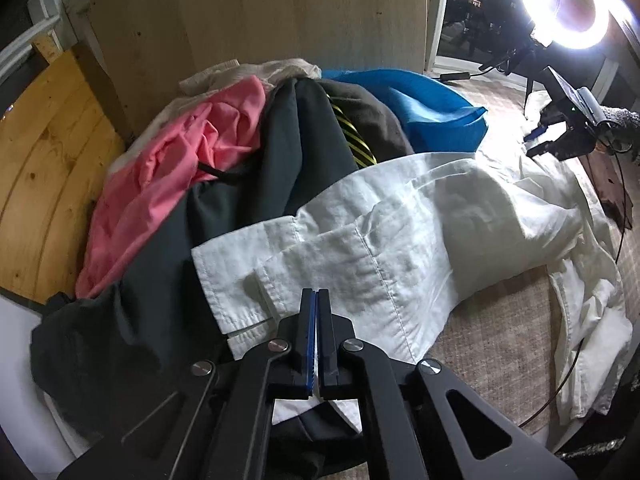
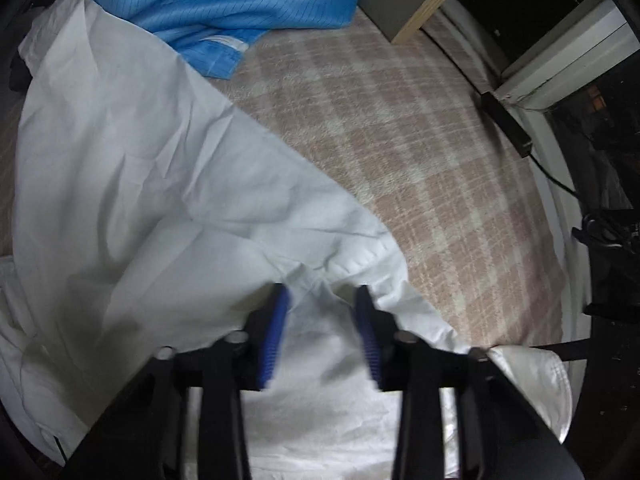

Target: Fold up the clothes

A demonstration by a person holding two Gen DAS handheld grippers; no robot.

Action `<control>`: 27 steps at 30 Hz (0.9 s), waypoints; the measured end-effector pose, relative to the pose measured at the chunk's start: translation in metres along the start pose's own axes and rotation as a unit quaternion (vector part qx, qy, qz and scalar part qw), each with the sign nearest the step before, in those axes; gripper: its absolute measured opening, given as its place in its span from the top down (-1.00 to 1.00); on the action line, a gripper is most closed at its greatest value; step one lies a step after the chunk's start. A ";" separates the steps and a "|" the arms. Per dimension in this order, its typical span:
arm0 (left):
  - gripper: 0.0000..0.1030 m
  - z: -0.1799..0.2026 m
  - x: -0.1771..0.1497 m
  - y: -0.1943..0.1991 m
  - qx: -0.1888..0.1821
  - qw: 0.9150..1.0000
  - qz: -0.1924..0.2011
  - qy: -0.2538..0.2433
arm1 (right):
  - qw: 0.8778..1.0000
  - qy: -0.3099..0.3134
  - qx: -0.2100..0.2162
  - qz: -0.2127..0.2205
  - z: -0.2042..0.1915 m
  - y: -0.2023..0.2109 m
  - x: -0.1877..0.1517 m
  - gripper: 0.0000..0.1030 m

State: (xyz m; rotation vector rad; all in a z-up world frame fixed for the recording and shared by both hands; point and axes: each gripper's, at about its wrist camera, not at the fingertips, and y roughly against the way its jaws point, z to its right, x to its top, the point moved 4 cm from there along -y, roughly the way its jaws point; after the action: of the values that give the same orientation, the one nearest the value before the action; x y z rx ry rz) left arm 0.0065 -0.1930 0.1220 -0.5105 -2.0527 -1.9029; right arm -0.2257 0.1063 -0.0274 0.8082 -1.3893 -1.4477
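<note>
The left claw (image 1: 316, 292) is pinched tight, its blue-padded fingers pressed together on the cuff end of a sleeve of the white cotton button-up shirt (image 1: 420, 216), which lies spread and rumpled over a pink-and-cream checked blanket (image 2: 420, 152) on what looks like a bed. The right claw (image 2: 322, 294) stands wide apart above the white fabric with nothing between its fingers; that view is blurred, so whether its tips touch the cloth cannot be told. The shirt's edge runs diagonally across the right wrist view, and beyond it the blanket lies bare up to a pale wooden board (image 2: 424, 12) and a white window frame (image 2: 560, 68), the widest free room. On the sleeve's far side a heap crowds in: a dark grey-green garment (image 1: 256, 184) partly under the cuff, a crumpled coral-pink garment (image 1: 192, 152), a yellow-and-black striped strip (image 1: 352, 136), a brown-grey piece (image 1: 376, 120), a bright blue pinstriped garment (image 1: 420, 108) and a cream piece (image 1: 248, 70), all overlapping so their shapes cannot be made out. A lit ring light on a stand (image 1: 568, 4) glares at the top right, washing out the shirt nearby. The right claw shows small beneath it. The shirt's lower hem is cut off by the claws' frames. No readable writing or label shows.
</note>
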 end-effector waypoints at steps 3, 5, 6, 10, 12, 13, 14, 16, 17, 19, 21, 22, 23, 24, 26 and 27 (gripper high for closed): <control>-0.12 -0.001 0.003 -0.001 0.015 1.000 0.004 -0.004 | 1.000 -0.003 -0.006 0.002 0.002 0.000 -0.001 0.88; -0.22 -0.001 0.006 -0.003 0.026 1.000 0.007 -0.006 | 1.000 -0.012 0.001 0.000 0.004 -0.001 -0.002 0.88; -0.22 0.000 0.007 -0.007 0.025 1.000 0.005 -0.013 | 1.000 -0.018 0.006 -0.001 0.005 -0.001 -0.002 0.88; -0.09 0.007 0.009 -0.025 0.036 0.998 -0.005 -0.043 | 1.000 -0.008 0.000 0.011 0.008 0.004 0.001 0.58; 0.31 0.009 0.009 -0.028 0.034 0.998 -0.006 -0.047 | 1.000 0.004 -0.004 0.012 0.008 0.004 0.002 0.30; 0.60 0.010 0.009 -0.029 0.033 0.998 -0.006 -0.047 | 1.000 0.006 0.000 0.012 0.008 0.004 0.003 0.25; 0.90 0.009 0.010 -0.027 0.038 0.998 -0.003 -0.045 | 1.000 0.008 0.004 0.011 0.009 0.003 0.003 0.25; 0.91 0.007 0.011 -0.020 0.036 0.999 0.000 -0.039 | 1.000 0.011 0.018 0.011 0.010 0.005 0.003 0.25; 0.91 0.007 0.011 -0.017 0.034 0.999 0.002 -0.035 | 1.000 0.013 0.026 0.010 0.010 0.006 0.003 0.25; 0.92 0.007 0.010 -0.009 0.031 0.999 0.005 -0.035 | 0.999 0.020 0.037 0.005 0.009 0.008 0.001 0.25; 0.92 0.008 0.010 -0.002 0.032 0.999 0.009 -0.041 | 0.999 0.028 0.047 -0.001 0.008 0.009 0.000 0.25; 0.92 0.007 0.010 0.000 0.035 0.999 0.012 -0.039 | 0.999 0.033 0.042 -0.003 0.008 0.008 0.000 0.25; 0.93 0.007 0.010 0.002 0.037 0.998 0.014 -0.037 | 0.999 0.038 0.037 -0.005 0.007 0.007 0.000 0.29; 0.93 0.006 0.010 0.002 0.036 0.999 0.011 -0.034 | 0.999 0.037 0.039 -0.004 0.006 0.008 0.001 0.39; 0.93 0.005 0.008 0.005 0.039 0.999 0.012 -0.026 | 0.999 0.034 0.042 -0.003 0.005 0.011 0.002 0.90; 0.93 0.004 0.007 0.009 0.038 0.999 0.013 -0.023 | 0.999 0.033 0.029 0.003 0.006 0.017 0.001 0.91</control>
State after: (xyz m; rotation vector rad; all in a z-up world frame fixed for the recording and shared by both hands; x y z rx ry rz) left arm 0.0045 -0.1877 0.1326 -0.5661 -2.1274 -1.8068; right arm -0.2286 0.1093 -0.0095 0.8816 -1.3877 -1.3688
